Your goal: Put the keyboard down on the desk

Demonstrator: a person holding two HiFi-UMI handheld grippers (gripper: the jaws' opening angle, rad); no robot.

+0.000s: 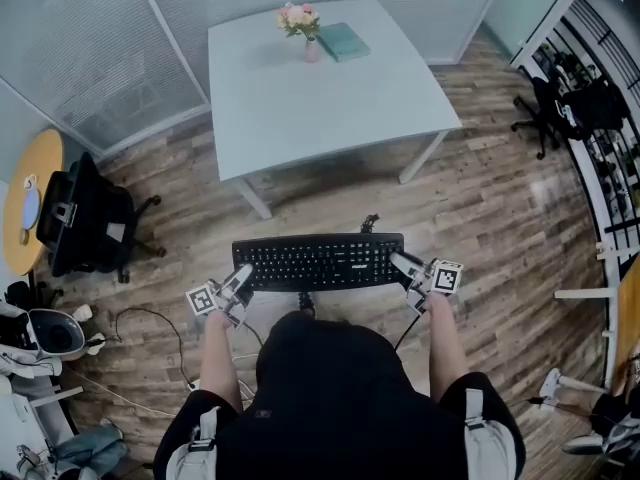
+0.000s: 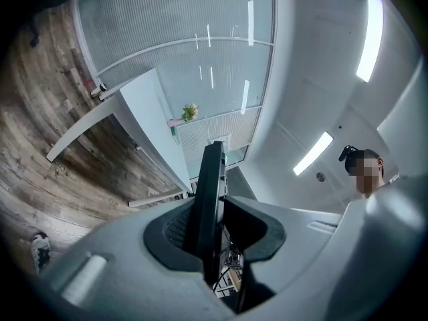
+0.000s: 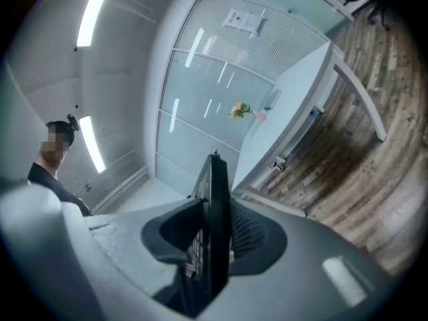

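Observation:
A black keyboard (image 1: 320, 262) hangs level in the air in front of the person, over the wooden floor and short of the white desk (image 1: 330, 108). My left gripper (image 1: 238, 286) is shut on the keyboard's left end and my right gripper (image 1: 408, 271) is shut on its right end. In the left gripper view the keyboard (image 2: 208, 206) shows edge-on between the dark jaws. The right gripper view shows the same thin edge of the keyboard (image 3: 217, 226) clamped between its jaws. A cable trails down from the keyboard's underside.
On the desk's far side stand a pink vase of flowers (image 1: 303, 26) and a teal book (image 1: 343, 41). A black office chair (image 1: 90, 218) stands at the left by a round yellow table (image 1: 30, 193). More chairs (image 1: 565, 108) sit at the right.

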